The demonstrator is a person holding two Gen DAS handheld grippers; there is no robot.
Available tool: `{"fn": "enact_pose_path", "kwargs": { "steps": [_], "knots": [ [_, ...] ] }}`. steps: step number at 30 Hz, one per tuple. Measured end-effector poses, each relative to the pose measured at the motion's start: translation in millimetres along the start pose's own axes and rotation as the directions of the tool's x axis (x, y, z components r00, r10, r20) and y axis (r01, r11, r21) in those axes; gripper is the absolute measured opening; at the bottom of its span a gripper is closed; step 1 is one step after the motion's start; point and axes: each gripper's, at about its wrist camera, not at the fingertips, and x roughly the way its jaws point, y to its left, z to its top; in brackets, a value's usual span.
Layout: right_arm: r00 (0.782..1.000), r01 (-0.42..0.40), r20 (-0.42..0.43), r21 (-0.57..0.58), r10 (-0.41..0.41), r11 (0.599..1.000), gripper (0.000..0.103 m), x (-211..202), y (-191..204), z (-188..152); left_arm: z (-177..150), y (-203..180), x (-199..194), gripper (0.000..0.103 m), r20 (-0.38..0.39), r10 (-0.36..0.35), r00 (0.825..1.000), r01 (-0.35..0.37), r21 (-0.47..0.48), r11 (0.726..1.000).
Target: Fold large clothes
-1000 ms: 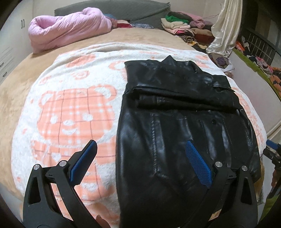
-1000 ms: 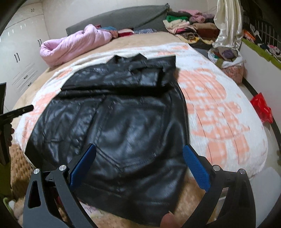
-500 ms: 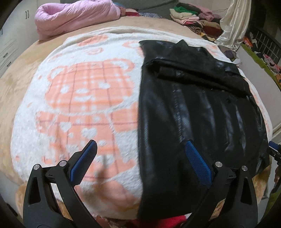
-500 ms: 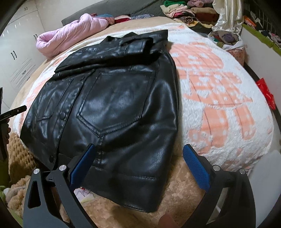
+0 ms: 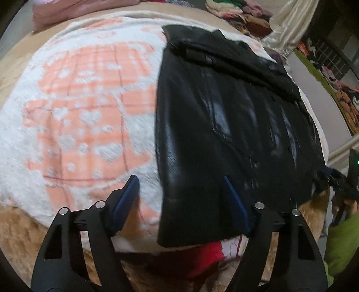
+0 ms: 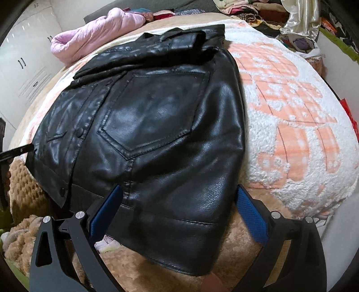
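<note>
Plainly, no writing shows on the black leather jacket point(image 6: 157, 125) (both grippers gape; the left gripper point(image 5: 179, 197) has just been closing).

The left wrist view is smeared by motion: the bear-print blanket point(image 5: 85, 116) and the black leather jacket point(image 5: 224, 125) lose their detail. A red cloth point(image 5: 202, 256) shows only partly from under the jacket's hem. The pink quilt point(image 5: 85, 9) is cut off at the top edge.
</note>
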Motion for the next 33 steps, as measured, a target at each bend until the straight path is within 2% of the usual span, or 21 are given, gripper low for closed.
{"fn": "enact_pose_path", "kwargs": {
  "steps": [2, 5, 6, 7, 8, 10, 13, 18, 20, 21, 22, 25, 28, 33],
  "knots": [
    [1.000, 0.015, -0.017, 0.013, -0.015, 1.000, 0.096, 6.9, -2.8, -1.0, -3.8, -0.3, 4.6, 0.062, -0.020, -0.015, 1.000, 0.015, -0.004, 1.000],
    [1.000, 0.017, -0.019, -0.005, -0.017, 1.000, 0.082, 12.0, -2.2, -3.6, -7.6, -3.2, 8.8, 0.062, -0.038, -0.030, 0.999, 0.030, -0.001, 1.000],
    [1.000, -0.006, -0.023, -0.013, 0.006, 1.000, 0.067, 13.2, -0.8, -4.8, -8.4, -5.2, 9.7, 0.062, -0.045, -0.033, 0.998, 0.033, 0.005, 0.999],
    [1.000, -0.022, -0.022, -0.019, 0.021, 1.000, 0.059, 12.9, 0.4, -5.8, -8.6, -6.4, 10.3, 0.062, -0.046, -0.032, 0.998, 0.032, 0.007, 0.999],
    [1.000, -0.012, -0.014, -0.037, 0.012, 0.999, 0.055, 10.9, 2.8, -6.9, -8.8, -7.8, 11.3, 0.062, -0.049, -0.030, 0.998, 0.030, 0.012, 0.999],
    [1.000, -0.019, 0.005, -0.048, 0.019, 0.999, 0.035, 3.5, 3.3, -7.1, -7.9, -8.2, 14.5, 0.066, -0.056, -0.030, 0.998, 0.031, 0.012, 0.999],
    [0.995, -0.081, 0.049, -0.022, 0.082, 0.996, 0.022, -12.9, -2.2, -4.8, -5.9, -3.9, 19.7, 0.068, -0.060, -0.048, 0.997, 0.047, -0.013, 0.999],
    [0.973, -0.188, 0.136, 0.003, 0.186, 0.982, 0.016, -37.0, -5.8, -0.1, -6.5, -4.7, 22.1, 0.067, -0.056, -0.037, 0.998, 0.036, -0.013, 0.999],
    [0.950, -0.260, 0.187, 0.036, 0.249, 0.965, 0.015, -45.7, -12.0, 5.0, -5.0, -2.2, 22.0, 0.059, -0.049, -0.037, 0.998, 0.036, -0.028, 0.999],
    [0.942, -0.282, 0.206, 0.047, 0.266, 0.958, 0.015, -49.0, -14.4, 6.7, -3.9, -0.4, 21.3, 0.051, -0.046, -0.041, 0.998, 0.039, -0.038, 0.998],
    [0.928, -0.313, 0.231, 0.064, 0.291, 0.948, 0.015, -53.4, -17.7, 8.8, -3.0, 1.3, 19.7, 0.039, -0.040, -0.046, 0.998, 0.044, -0.050, 0.998],
    [0.906, -0.358, 0.274, 0.092, 0.322, 0.929, 0.015, -58.7, -20.5, 13.6, -1.4, -1.3, 12.9, 0.020, -0.019, -0.048, 0.999, 0.047, -0.053, 0.997],
    [0.896, -0.375, 0.300, 0.111, 0.329, 0.920, 0.014, -60.6, -21.9, 19.4, 2.0, -5.1, 5.9, 0.011, -0.002, -0.062, 0.998, 0.062, -0.047, 0.997],
    [0.880, -0.372, 0.359, 0.116, 0.310, 0.921, 0.013, -70.6, -22.0, 27.7, 13.1, -6.6, -11.5, 0.007, 0.043, -0.122, 0.992, 0.125, -0.065, 0.990]
  ]
}}
